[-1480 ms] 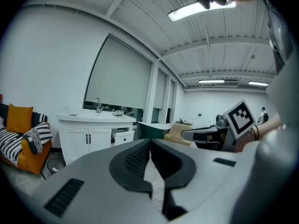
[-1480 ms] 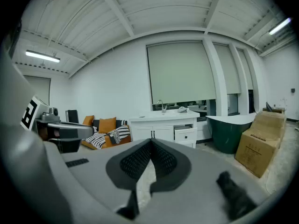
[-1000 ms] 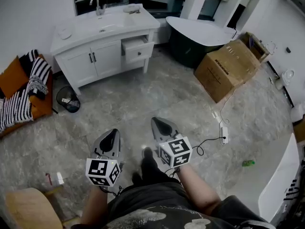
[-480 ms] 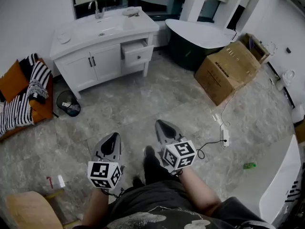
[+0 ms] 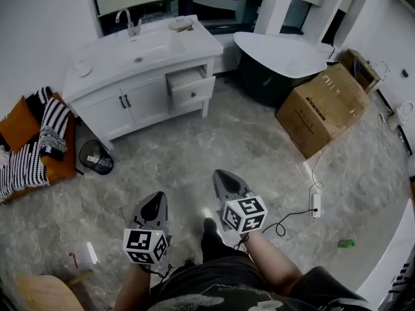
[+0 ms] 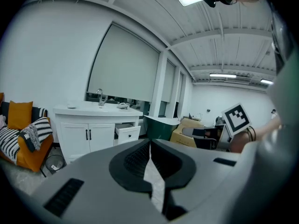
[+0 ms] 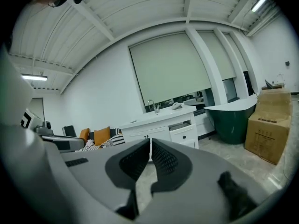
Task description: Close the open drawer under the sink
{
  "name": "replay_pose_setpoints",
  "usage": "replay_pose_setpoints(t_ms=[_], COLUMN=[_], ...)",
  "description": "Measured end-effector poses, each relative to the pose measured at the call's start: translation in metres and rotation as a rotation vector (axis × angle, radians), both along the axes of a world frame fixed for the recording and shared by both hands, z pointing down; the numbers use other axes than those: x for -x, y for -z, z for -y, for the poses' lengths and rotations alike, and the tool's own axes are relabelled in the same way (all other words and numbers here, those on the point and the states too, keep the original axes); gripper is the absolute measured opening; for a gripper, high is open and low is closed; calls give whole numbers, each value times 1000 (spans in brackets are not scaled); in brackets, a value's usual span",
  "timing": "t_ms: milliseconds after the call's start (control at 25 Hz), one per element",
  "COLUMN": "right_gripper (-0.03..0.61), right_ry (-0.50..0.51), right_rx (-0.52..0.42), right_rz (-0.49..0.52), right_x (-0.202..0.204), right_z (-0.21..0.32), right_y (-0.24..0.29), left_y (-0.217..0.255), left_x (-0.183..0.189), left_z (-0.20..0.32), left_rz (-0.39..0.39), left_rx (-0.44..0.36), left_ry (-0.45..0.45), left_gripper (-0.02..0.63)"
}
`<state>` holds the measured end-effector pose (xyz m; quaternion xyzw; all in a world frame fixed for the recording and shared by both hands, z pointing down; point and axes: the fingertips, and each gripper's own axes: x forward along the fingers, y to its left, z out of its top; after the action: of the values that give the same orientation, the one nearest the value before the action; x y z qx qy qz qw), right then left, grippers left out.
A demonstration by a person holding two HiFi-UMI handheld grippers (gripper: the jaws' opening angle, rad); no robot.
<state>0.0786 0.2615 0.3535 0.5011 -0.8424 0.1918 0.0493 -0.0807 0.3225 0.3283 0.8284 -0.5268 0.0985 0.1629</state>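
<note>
While drawer (image 5: 192,87) stands open, marbled floor (image 5: 214,144)

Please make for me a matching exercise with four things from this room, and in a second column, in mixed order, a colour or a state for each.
Things:
1. drawer
2. cardboard box
3. bathtub
4. faucet

Colour or state:
A. dark green side, white top
B. shiny metal
C. pulled partly out
D. brown

Pairs: 1-C, 2-D, 3-A, 4-B
</note>
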Motion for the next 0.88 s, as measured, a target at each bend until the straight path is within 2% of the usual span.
replay_pose_setpoints(t_ms=[320, 600, 880], right_gripper=[28, 28, 28], right_ry=[26, 68, 24], right_rx=[27, 76, 100], right_rz=[8, 16, 22], right_x=[-30, -38, -33], right_z=[97, 143, 180], right_y=[-11, -33, -44], left_y=[-11, -11, -13], left_x=[-25, -22, -17], left_z=[94, 152, 197], left_rz=[38, 15, 40], left_rx=[35, 32, 28], left_ry=[40, 128, 110], left_gripper=[20, 20, 20])
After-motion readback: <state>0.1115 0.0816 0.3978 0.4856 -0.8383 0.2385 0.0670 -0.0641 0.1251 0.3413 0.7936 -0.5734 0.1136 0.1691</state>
